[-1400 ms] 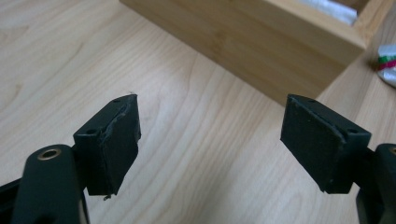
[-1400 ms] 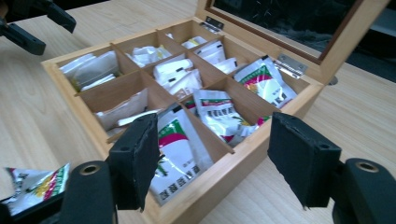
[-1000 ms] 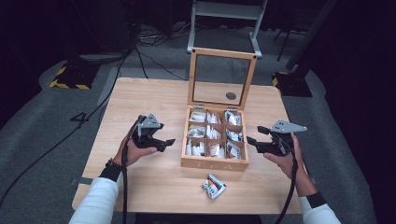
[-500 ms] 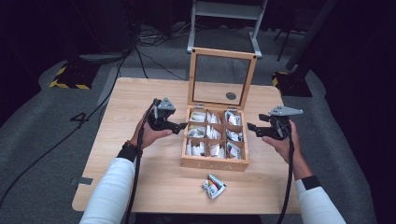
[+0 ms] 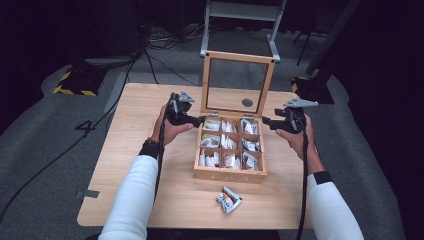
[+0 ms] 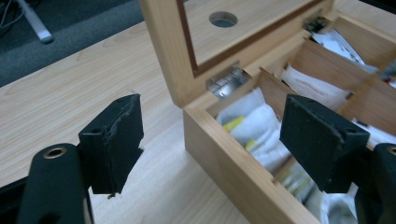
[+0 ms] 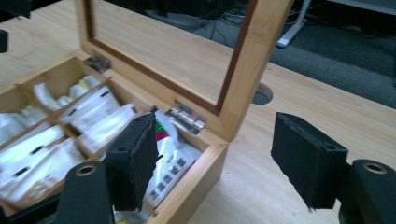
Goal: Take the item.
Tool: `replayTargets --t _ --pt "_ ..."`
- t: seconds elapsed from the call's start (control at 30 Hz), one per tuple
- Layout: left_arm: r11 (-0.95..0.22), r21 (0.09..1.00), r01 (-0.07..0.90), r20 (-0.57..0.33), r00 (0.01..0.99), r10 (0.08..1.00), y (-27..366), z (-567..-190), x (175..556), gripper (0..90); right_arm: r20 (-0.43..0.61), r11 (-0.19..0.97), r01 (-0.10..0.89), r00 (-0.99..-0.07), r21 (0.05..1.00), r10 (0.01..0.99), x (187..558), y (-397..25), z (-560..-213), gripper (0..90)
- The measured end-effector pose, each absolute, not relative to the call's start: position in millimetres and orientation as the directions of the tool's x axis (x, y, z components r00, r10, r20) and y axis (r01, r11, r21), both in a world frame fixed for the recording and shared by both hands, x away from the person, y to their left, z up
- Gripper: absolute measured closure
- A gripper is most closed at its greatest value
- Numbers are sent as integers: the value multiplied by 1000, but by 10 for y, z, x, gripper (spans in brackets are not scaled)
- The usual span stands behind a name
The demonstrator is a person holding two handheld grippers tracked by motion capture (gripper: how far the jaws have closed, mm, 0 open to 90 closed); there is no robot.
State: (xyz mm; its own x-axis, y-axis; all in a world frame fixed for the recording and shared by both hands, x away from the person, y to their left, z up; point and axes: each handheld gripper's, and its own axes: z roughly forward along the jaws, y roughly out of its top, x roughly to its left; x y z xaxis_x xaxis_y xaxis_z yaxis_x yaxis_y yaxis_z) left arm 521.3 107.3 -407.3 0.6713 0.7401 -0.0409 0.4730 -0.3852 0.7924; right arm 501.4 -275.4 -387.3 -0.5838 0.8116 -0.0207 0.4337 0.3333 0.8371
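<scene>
High view: both hand-held grippers, left (image 5: 199,120) and right (image 5: 266,121), gape wide and empty, flanking the rear corners of the wooden tea box (image 5: 230,175) mid-counter; likely next, closing its upright lid (image 5: 238,57), needing an even push

Left claw (image 5: 199,120) and right claw (image 5: 266,121) gape, facing inward.

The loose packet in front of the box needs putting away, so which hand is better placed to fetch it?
Neither clearly. The packet lies near the table's front edge, while both tongs, left and right, hang open at the box's rear corners. Right, perhaps: the packet sits under the box's right half.
</scene>
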Motion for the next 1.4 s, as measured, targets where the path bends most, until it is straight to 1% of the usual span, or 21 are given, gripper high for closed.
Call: replayTargets --t 0.13,0.2,0.33,0.5,0.57,0.63,0.73,0.8,0.83,0.87,0.93,1.0,1.07,1.1,1.17,1.2,1.23,1.3,1.4 --pt "-370 784 499 -56 650 758 1004 -4070 5344 232 -9 315 456 -557 832 830 5140 -2748 -3904 321" --pt "-388 774 500 -32 643 765 958 -4067 5400 235 6 303 463 -554 833 832 5199 -2737 -3922 328" --pt "-394 760 516 -27 632 774 871 -4077 5536 234 -20 332 461 -560 823 828 5306 -2677 -3953 344" --pt "-418 734 535 -6 620 784 754 -4121 5656 232 13 308 494 -543 813 839 5435 -2623 -3979 344" --pt "-414 728 546 -9 612 791 724 -4127 5684 233 -12 323 484 -542 813 841 5462 -2593 -3990 348" --pt "-411 728 548 -10 609 793 692 -4123 5691 233 -8 322 507 -527 800 850 5505 -2589 -4012 345" --pt "-407 730 549 -27 618 786 650 -4105 5688 240 37 277 525 -510 804 859 5535 -2610 -4040 382" --pt "-401 738 543 -36 625 780 625 -4087 5680 249 30 290 534 -510 794 860 5542 -2590 -4045 407" --pt "-399 739 543 -35 622 782 608 -4075 5676 263 26 294 532 -513 794 858 5548 -2581 -4045 431" --pt "-397 739 545 -35 619 785 599 -4074 5678 257 18 299 532 -510 792 860 5553 -2575 -4040 456" --pt "-400 736 546 -28 615 788 595 -4075 5691 264 31 282 533 -504 798 863 5564 -2584 -4049 460" --pt "-397 738 546 -29 613 789 604 -4069 5703 301 46 271 549 -494 791 868 5582 -2579 -4068 462" --pt "-394 743 541 -27 612 790 625 -4051 5725 336 48 276 547 -504 790 862 5605 -2557 -4086 469" --pt "-377 746 549 -46 607 794 632 -4049 5733 366 39 286 556 -500 780 865 5634 -2538 -4101 485" --pt "-342 758 555 -82 601 795 661 -4044 5750 384 53 270 561 -493 783 869 5659 -2521 -4108 514" --pt "-341 758 556 -81 599 796 664 -4046 5756 403 68 261 560 -499 786 864 5665 -2505 -4112 529" --pt "-346 757 554 -76 601 796 664 -4046 5758 422 70 270 561 -510 783 857 5672 -2476 -4117 525" --pt "-350 755 555 -71 599 797 666 -4036 5766 439 49 283 561 -503 778 863 5673 -2441 -4111 515" --pt "-349 756 553 -67 596 800 675 -4017 5759 471 66 268 570 -496 776 866 5667 -2451 -4091 529"
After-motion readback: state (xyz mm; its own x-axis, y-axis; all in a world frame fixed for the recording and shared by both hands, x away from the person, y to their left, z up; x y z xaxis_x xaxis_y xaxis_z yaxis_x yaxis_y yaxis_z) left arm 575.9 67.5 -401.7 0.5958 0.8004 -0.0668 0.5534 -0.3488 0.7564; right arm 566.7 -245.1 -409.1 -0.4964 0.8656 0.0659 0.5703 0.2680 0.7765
